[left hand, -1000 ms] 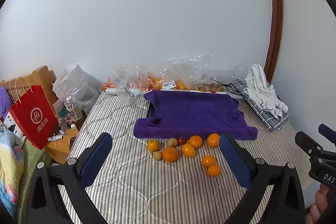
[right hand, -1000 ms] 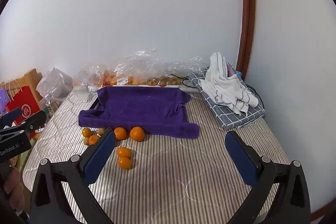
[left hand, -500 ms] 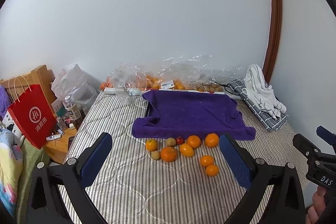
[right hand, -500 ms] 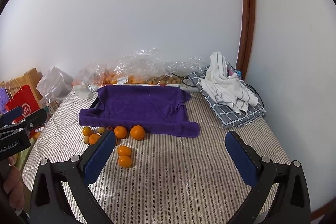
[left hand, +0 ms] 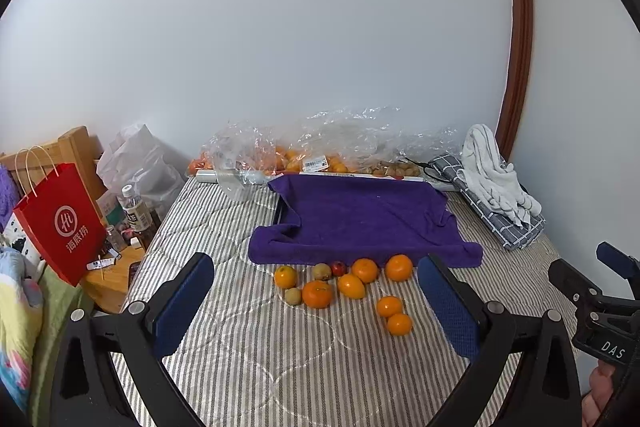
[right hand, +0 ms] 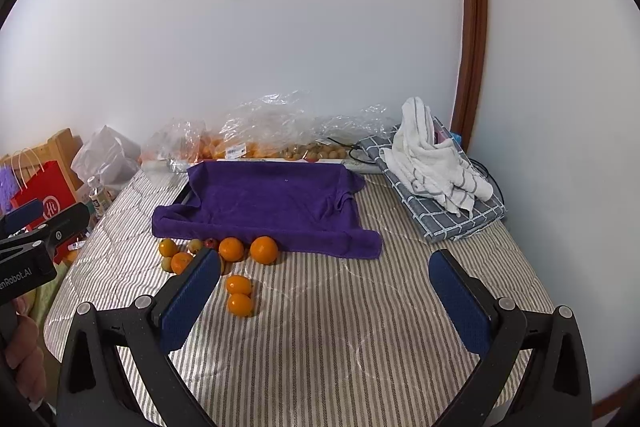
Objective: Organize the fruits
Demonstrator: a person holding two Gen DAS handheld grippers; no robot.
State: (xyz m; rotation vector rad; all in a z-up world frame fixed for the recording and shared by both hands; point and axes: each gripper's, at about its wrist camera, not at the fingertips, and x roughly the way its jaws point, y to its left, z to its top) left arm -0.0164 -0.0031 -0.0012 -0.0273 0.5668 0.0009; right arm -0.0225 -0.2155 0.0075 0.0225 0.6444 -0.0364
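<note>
You've got a grey-and-white striped mattress [left hand: 248, 359] under a solid purple towel [left hand: 360, 219], with orange citrus [left hand: 317, 293], two dull green-brown kiwis [left hand: 293, 295] and one small red fruit [left hand: 339, 268] along its near edge. Your fingers [left hand: 182, 303] are blue-padded on black frames, and at right a white towel with grey stripes [right hand: 432, 159] lies on a grey cloth checked in white [right hand: 452, 219]. At left sits a red bag with white logo [left hand: 60, 223]; the wall [left hand: 360, 27] is plain white with a brown trim [left hand: 518, 27].
</note>
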